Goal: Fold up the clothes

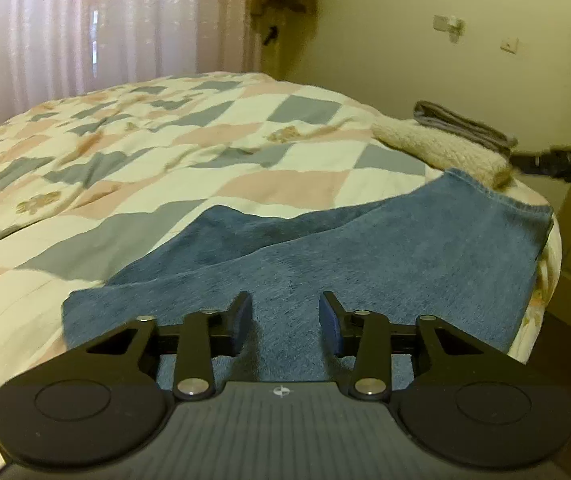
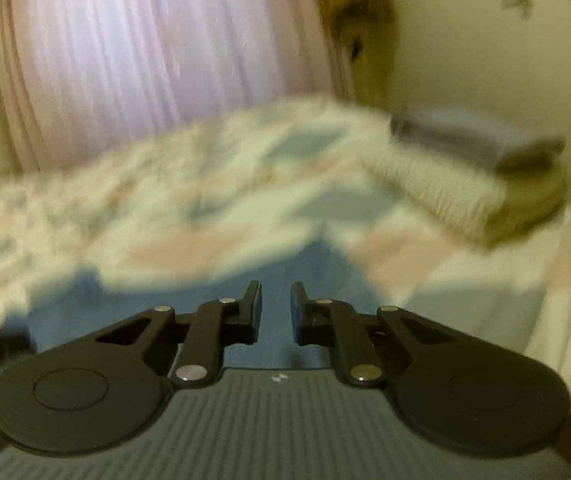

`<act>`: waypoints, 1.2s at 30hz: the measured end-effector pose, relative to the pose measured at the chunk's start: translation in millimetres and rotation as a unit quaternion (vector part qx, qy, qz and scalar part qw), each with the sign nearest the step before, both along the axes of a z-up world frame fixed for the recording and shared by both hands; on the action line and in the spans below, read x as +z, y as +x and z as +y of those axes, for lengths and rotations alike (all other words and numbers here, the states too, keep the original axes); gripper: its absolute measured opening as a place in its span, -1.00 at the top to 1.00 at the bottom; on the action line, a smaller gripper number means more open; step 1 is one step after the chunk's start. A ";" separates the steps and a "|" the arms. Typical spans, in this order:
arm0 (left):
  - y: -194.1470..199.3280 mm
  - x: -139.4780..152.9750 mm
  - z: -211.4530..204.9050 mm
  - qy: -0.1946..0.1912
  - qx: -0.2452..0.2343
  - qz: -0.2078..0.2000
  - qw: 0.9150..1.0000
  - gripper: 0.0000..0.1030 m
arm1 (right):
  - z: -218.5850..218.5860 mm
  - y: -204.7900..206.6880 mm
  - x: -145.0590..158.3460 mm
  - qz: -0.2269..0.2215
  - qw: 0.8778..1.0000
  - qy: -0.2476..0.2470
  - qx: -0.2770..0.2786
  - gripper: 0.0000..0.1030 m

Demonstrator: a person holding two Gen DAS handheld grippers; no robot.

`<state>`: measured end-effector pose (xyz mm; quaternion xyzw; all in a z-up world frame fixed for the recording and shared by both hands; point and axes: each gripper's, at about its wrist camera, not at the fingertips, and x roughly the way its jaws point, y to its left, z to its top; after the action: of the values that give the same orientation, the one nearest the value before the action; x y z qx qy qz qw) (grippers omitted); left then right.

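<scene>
A blue towel-like cloth [image 1: 365, 256] lies spread on the bed's near right corner, with one layer folded over another. My left gripper [image 1: 285, 300] is open and empty just above the cloth's near part. In the blurred right wrist view the same blue cloth [image 2: 309, 272] lies under my right gripper [image 2: 276, 292], whose jaws stand a small gap apart with nothing between them. The right gripper's black body [image 1: 565, 162] shows at the right edge of the left wrist view, beyond the cloth's far corner.
The bed carries a quilt [image 1: 165, 152] checked in pink, grey and white. A folded cream fleece [image 1: 441, 148] with a folded grey garment [image 1: 461, 122] on top sits at the bed's far right corner. Curtains [image 1: 85, 20] hang behind; a wall stands to the right.
</scene>
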<state>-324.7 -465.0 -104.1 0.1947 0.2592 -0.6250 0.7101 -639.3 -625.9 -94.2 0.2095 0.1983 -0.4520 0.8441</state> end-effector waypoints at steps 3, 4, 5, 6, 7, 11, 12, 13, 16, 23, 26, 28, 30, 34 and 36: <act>15.9 -16.6 -2.9 0.027 0.010 -0.028 0.999 0.53 | -4.3 -6.3 -28.0 0.019 0.999 0.023 -0.031 1.00; 24.3 -20.4 -0.3 0.030 0.019 -0.038 0.999 0.54 | -3.3 -9.3 -24.8 0.001 0.999 0.031 -0.042 1.00; 33.4 -23.7 3.3 0.035 0.032 -0.057 0.997 0.62 | -0.7 -10.5 -20.7 -0.011 0.998 0.034 -0.051 0.95; 44.2 -25.9 8.1 0.041 0.049 -0.078 0.995 0.70 | 7.2 -5.7 -13.5 -0.002 0.998 0.019 -0.053 0.70; 54.7 -26.0 13.0 0.048 0.064 -0.087 0.993 0.77 | 15.2 -1.0 -6.8 0.007 0.998 0.004 -0.055 0.57; 64.5 -6.5 26.4 0.047 0.076 -0.102 0.991 0.83 | 43.3 23.3 6.8 0.007 0.999 -0.026 -0.018 0.44; 56.4 0.5 25.9 0.032 0.057 -0.107 0.992 0.74 | 43.9 33.1 6.5 0.013 0.999 -0.028 -0.007 0.48; 48.4 6.4 23.4 0.017 0.035 -0.105 0.994 0.71 | 41.5 42.7 5.9 0.027 0.999 -0.036 -0.004 0.48; 22.2 15.5 -1.6 -0.015 -0.042 -0.078 0.996 0.70 | 23.3 62.9 1.4 0.059 0.997 -0.051 -0.006 0.49; 32.9 -29.3 -81.4 0.031 -0.066 -0.084 0.994 0.71 | -51.0 12.4 -14.8 0.041 0.994 0.007 -0.096 0.94; 68.4 -23.4 -73.5 0.033 -0.016 -0.071 0.997 0.84 | -30.7 -11.1 5.4 0.024 0.989 -0.025 -0.145 0.43; 84.9 -11.7 -54.4 0.022 0.014 -0.082 0.996 0.81 | -3.1 -18.3 14.9 -0.007 0.989 -0.040 -0.140 0.43; 88.6 1.7 -26.2 0.010 0.013 -0.058 0.998 0.80 | 28.4 -12.2 13.1 -0.027 0.992 -0.041 -0.117 0.42; 56.2 11.2 24.7 0.005 -0.014 -0.041 0.999 0.68 | 82.8 26.6 -10.1 0.001 0.998 -0.029 -0.061 0.25; 36.0 6.8 43.4 0.012 -0.028 -0.026 0.999 0.54 | 93.1 43.8 -27.4 0.049 0.997 -0.013 -0.051 0.11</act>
<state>-288.7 -421.5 -97.3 0.2261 0.2427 -0.6361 0.6967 -595.6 -532.8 -121.6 0.1859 0.2226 -0.5066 0.8119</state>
